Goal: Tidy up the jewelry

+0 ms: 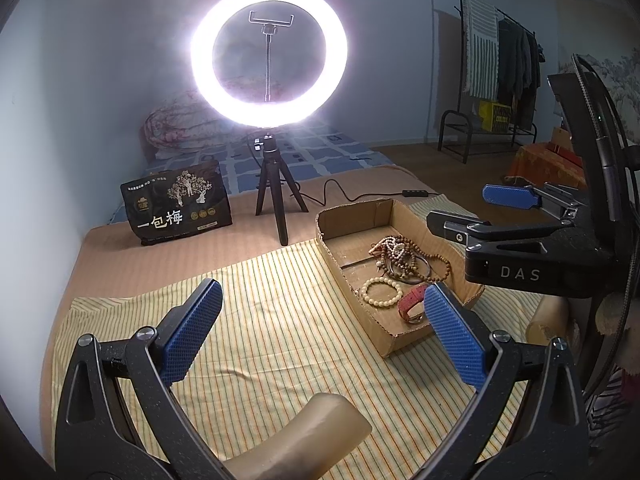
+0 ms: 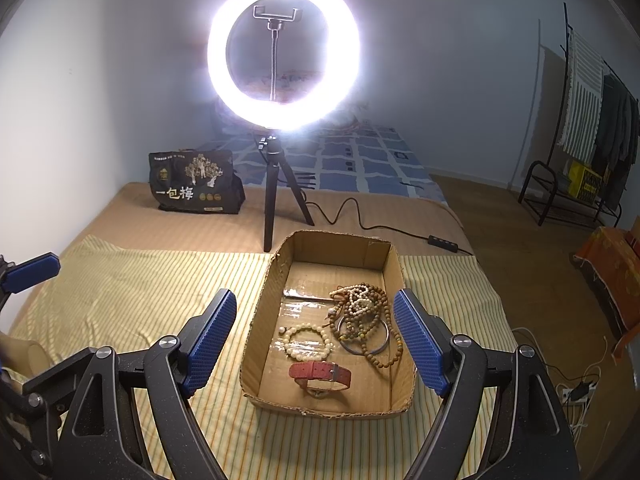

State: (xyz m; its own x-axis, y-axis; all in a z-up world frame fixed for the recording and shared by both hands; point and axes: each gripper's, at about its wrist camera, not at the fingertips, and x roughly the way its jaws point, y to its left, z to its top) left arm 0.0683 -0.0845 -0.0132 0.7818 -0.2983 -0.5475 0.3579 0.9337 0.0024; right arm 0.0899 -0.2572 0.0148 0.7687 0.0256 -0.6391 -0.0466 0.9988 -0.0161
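An open cardboard box (image 2: 276,280) lies on a yellow striped cloth (image 2: 140,300). Inside it are a tangle of wooden bead strings (image 2: 360,312), a metal bangle (image 2: 385,340), a cream bead bracelet (image 2: 308,340) and a red-strap watch (image 2: 320,374). My right gripper (image 2: 316,342) hangs open above the box's near half with nothing between its blue pads. My left gripper (image 1: 324,332) is open and empty over the cloth, left of the box (image 1: 384,340). In the left wrist view the right gripper (image 1: 476,212) shows at the box's far right side.
A lit ring light on a black tripod (image 2: 280,200) stands just behind the box, its cable and switch (image 2: 442,240) trailing right. A black snack bag (image 2: 196,184) sits at the back left. A clothes rack (image 2: 580,140) stands at the far right. A tan rounded shape (image 1: 300,432) lies under the left gripper.
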